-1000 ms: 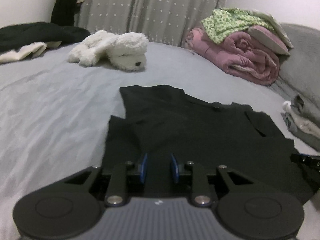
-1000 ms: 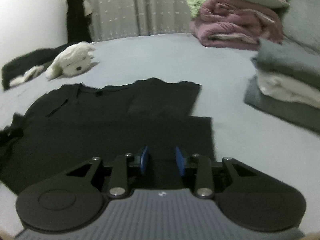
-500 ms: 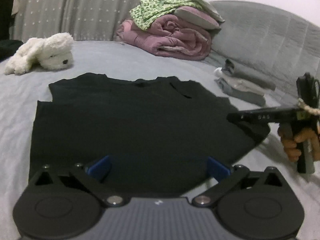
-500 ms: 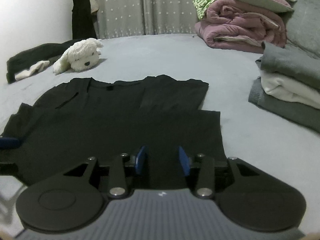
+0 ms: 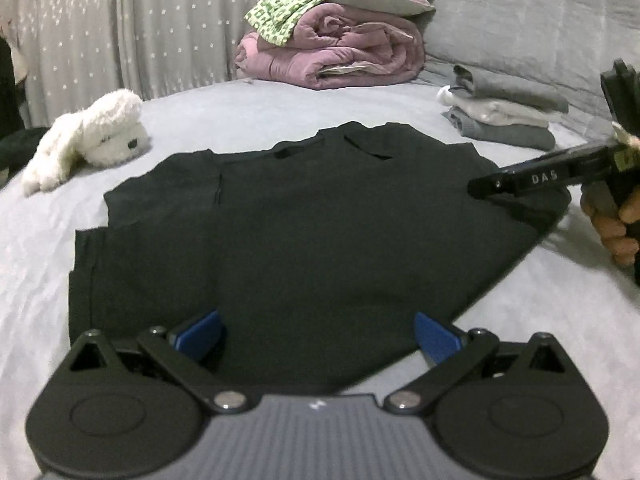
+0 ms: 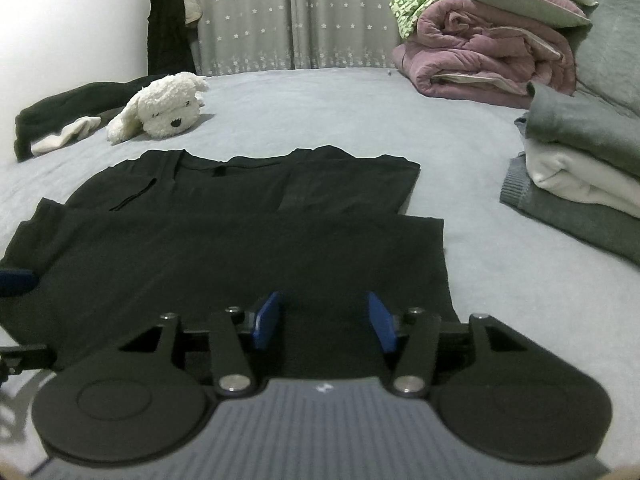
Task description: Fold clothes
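We hold two grippers over a black shirt spread flat on the grey bed, collar at the far end, both sleeves folded in over the body.

Left gripper: blue pads spread wide, nothing between them but the shirt's near hem below. It sits at the near edge of the shirt, roughly mid-hem. Can't tell if the pads touch the cloth.

Right gripper: pads parted too, but less so than the left's; gap is empty, shirt hem beneath. It sits near the shirt's near right corner. In the left view the same tool shows at the right edge as a black bar marked "DAS", w/ our hand wrapped on the grip, just over the shirt's right side.

In the right view a bit of blue from the left gripper shows at the far left edge, by the shirt's left side.

Round about, per the left view:
- white plush dog, far left of the shirt, apart from it
- pink quilt rolled up at the far end, w/ a green-print cloth and a pillow on top
- folded pile, grey and white, far right of the shirt, by the grey headboard
- starred curtain behind the bed

In the right view a dark garment lies at far left beyond the dog.
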`<state>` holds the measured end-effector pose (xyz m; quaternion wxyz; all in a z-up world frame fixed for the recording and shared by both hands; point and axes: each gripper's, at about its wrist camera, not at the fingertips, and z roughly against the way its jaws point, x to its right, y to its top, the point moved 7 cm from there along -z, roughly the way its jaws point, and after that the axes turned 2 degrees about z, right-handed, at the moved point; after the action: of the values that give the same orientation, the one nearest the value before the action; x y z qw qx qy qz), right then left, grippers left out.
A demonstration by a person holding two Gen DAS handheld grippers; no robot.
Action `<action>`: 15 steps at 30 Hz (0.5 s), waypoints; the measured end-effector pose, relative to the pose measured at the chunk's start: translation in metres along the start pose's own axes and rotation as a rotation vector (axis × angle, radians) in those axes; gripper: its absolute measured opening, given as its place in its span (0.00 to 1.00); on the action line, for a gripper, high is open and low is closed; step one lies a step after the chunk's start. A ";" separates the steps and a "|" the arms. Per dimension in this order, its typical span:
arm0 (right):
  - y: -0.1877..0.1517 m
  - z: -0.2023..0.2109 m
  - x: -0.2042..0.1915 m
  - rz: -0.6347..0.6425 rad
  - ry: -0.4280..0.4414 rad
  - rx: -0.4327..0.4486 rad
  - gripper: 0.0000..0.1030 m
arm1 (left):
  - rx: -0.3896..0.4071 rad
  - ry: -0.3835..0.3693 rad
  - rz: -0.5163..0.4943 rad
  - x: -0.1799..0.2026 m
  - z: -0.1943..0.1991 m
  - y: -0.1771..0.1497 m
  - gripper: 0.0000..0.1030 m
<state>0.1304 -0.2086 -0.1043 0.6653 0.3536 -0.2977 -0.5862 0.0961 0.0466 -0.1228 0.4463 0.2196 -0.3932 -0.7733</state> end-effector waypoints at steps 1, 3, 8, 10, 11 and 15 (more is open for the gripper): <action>0.000 0.000 0.000 0.001 -0.001 0.000 0.55 | 0.002 -0.009 0.011 -0.002 0.001 0.000 1.00; -0.001 0.000 -0.001 0.003 -0.004 0.000 0.57 | 0.004 -0.022 0.027 -0.004 0.001 0.000 1.00; -0.001 0.000 -0.003 0.003 -0.007 0.001 0.57 | 0.001 0.011 -0.016 0.003 0.000 -0.001 1.00; -0.001 0.000 -0.002 0.001 -0.004 0.000 0.57 | -0.001 0.004 -0.007 0.002 0.000 0.000 1.00; -0.001 0.000 -0.002 0.001 -0.003 0.000 0.57 | -0.001 0.003 -0.006 0.002 0.000 0.000 1.00; -0.001 -0.001 -0.001 -0.001 0.000 0.000 0.58 | -0.001 0.002 -0.006 0.002 0.000 0.000 1.00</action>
<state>0.1307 -0.2071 -0.1053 0.6652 0.3536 -0.2976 -0.5865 0.0955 0.0452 -0.1231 0.4446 0.2213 -0.3915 -0.7747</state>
